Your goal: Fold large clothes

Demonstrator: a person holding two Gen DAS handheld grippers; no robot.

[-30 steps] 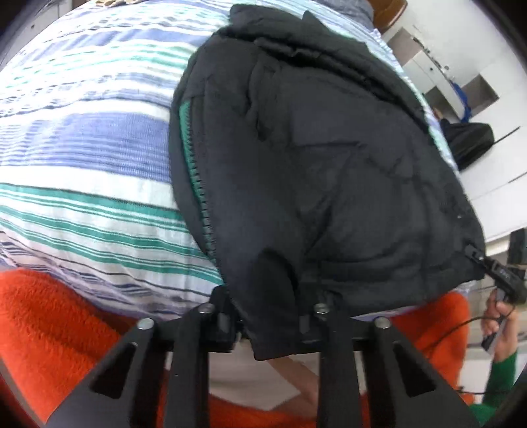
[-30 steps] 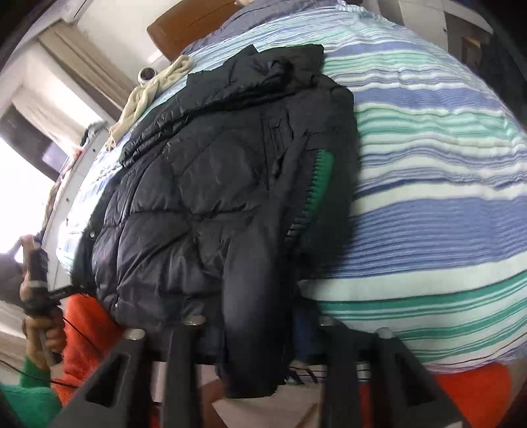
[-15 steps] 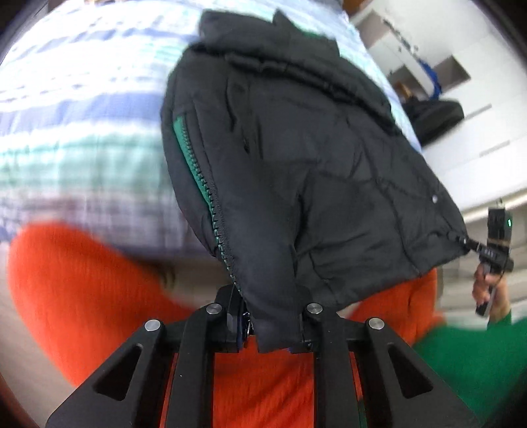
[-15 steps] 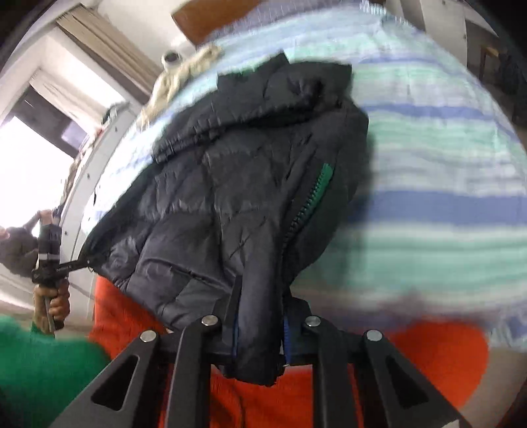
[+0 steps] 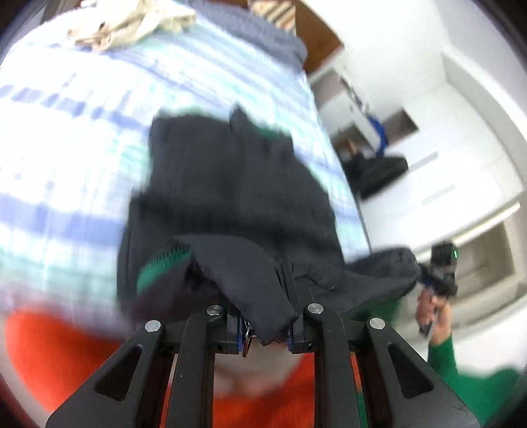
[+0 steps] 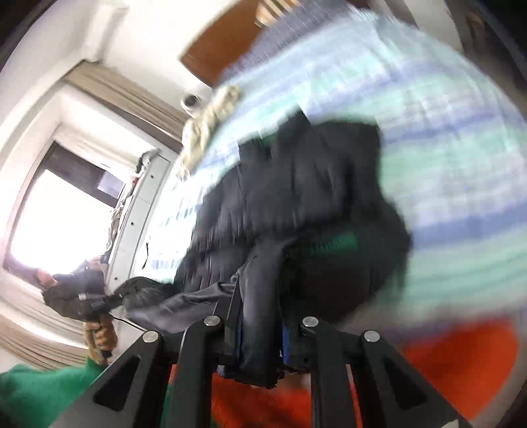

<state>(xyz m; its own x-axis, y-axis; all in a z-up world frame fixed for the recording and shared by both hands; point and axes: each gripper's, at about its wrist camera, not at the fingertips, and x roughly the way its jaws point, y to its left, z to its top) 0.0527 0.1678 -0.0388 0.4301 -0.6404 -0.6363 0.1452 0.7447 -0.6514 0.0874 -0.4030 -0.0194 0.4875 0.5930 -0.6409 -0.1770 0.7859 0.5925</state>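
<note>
A black puffer jacket [image 5: 230,197] with a green-lined zipper lies on a blue-and-green striped bedspread [image 5: 66,138], its near hem lifted clear of the bed by two handheld grippers. The left gripper [image 5: 263,332] pinches one hem corner between narrowed fingers while the right gripper [image 6: 260,342] clamps the other. A cream garment [image 5: 131,23] sits near the bed's far end, well apart from the jacket; an orange blanket [image 5: 66,355] covers the near edge
</note>
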